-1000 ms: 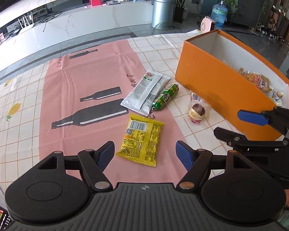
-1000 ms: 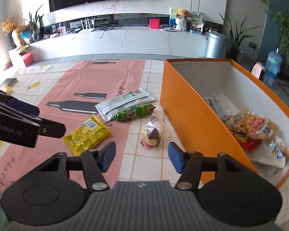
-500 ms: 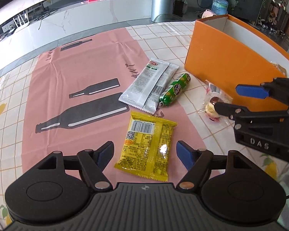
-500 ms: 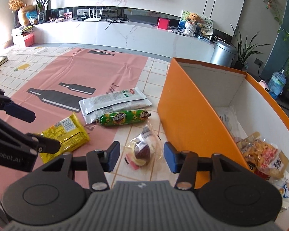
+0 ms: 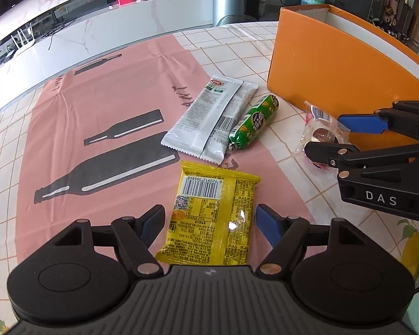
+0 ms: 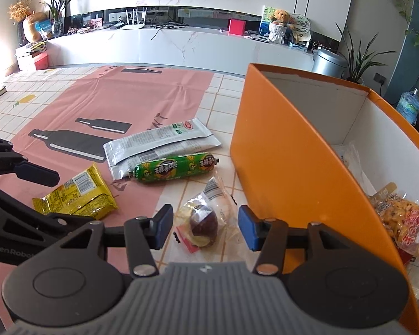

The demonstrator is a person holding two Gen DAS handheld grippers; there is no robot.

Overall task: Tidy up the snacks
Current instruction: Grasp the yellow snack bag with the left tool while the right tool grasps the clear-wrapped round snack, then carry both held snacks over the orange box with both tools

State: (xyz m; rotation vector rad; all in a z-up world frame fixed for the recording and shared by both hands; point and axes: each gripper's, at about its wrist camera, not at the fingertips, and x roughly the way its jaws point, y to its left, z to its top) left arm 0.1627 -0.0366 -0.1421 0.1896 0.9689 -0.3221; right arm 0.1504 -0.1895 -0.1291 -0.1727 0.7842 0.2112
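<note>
The left gripper (image 5: 210,224) has its fingers apart around the near half of the yellow packet (image 5: 212,215), whose nearest edge is cut off by the gripper body. The right gripper (image 6: 205,230) has its fingers spread on either side of the clear-wrapped cake (image 6: 202,223), just left of the orange box (image 6: 287,173). The box's near end is hidden. The green sausage (image 6: 174,168) and the grey sachets (image 6: 159,142) lie farther off on the tabletop (image 5: 69,117), which is open to the left.

pink bottle-print mat (image 5: 103,106), steel bin (image 5: 228,1), teddy bear (image 6: 279,16)
</note>
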